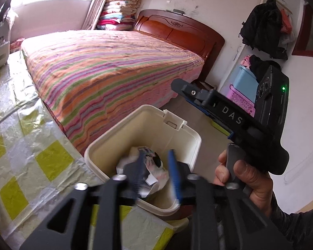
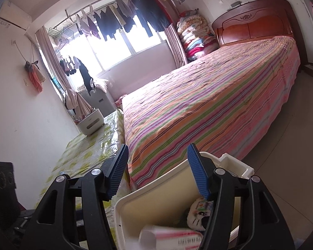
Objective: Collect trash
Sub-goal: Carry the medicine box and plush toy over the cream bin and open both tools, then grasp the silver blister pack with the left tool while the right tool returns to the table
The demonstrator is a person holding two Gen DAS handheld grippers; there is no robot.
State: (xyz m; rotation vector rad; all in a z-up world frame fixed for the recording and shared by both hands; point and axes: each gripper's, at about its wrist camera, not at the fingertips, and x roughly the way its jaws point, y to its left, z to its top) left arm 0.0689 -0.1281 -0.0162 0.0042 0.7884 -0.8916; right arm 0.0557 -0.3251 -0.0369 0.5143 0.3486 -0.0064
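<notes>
table cover: left side of left wrist view, shiny plastic with yellow-green squares; also lower left of right wrist view
white container: left of centre in right wrist view, sits at far end of that cover
left gripper: bottom centre of left wrist view, blurred; 2 blue pads apart with a gap, jaws spread, over the bin opening, nothing clamped
trash bin: cream, square, lid off, centre-bottom of left wrist view, just beside the bed corner; in right wrist view at bottom centre
trash: crumpled white and pink printed wrappers lying inside the bin, seen between the left pads; right wrist view shows a panda-print wrapper and a pink-white pack in the bin
bed: striped pink, orange, green cover, fills the middle of both views; red-brown headboard upper centre
right gripper: bottom of right wrist view, 2 blue ribbed pads wide apart, holding nothing, above the near bin rim; in left wrist view at right, held by right hand
baskets: blue and pink, right of left wrist view, by the wall
</notes>
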